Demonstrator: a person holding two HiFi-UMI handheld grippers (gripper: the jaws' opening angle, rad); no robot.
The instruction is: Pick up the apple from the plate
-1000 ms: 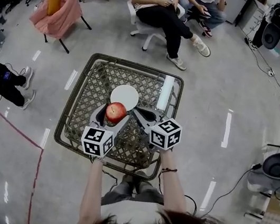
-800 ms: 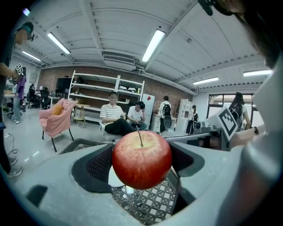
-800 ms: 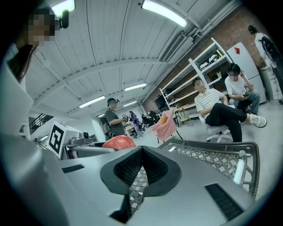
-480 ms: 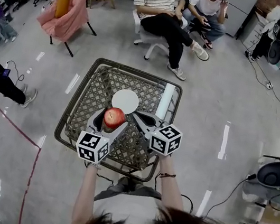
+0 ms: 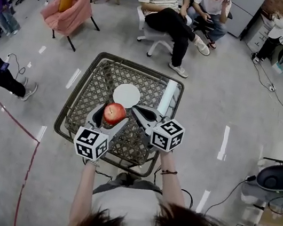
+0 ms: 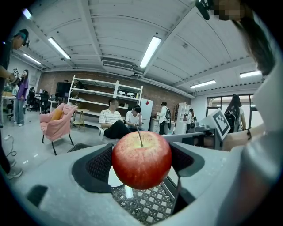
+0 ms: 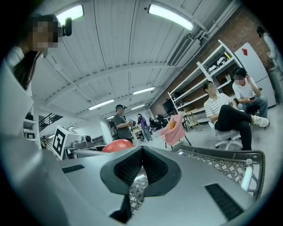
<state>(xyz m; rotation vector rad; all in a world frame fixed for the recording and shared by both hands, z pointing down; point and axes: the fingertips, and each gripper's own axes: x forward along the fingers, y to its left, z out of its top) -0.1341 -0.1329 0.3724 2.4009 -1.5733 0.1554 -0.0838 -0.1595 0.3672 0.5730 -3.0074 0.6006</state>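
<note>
Gripping the apple (image 6: 141, 159), the left gripper (image 5: 110, 116) has its jaws spread about the fruit's width, one dark ribbed pad pressed to each flank. Apple red with paler speckling, stem pointing up and away from the camera. It sits off the plate (image 5: 127, 95), held in the air above the lattice; in the head view it lies on the person's side of the plate and clear of it. In the left gripper view a sliver of the white plate shows low between the jaws, behind the fruit.

Right gripper (image 7: 142, 165): jaws drawn fully together, pads meeting, nothing between them. It hangs just beside the left one, tip pointing toward the apple without touching it; the apple's red top shows past its left jaw in the right gripper view.

Marker cubes: the left cube (image 5: 91, 144) and the right cube (image 5: 168, 135) sit near the person's wrists.

Plate round, white, bare, resting near the middle of the basket table (image 5: 126, 60), a dark frame with an open lattice floor. A white tube (image 5: 167, 95) lies along its right rim.

Beyond: grey floor, a pink-draped chair (image 5: 71, 3) at upper left, two seated people (image 5: 166, 6) at the far side, a red floor line (image 5: 20, 123) at left.
</note>
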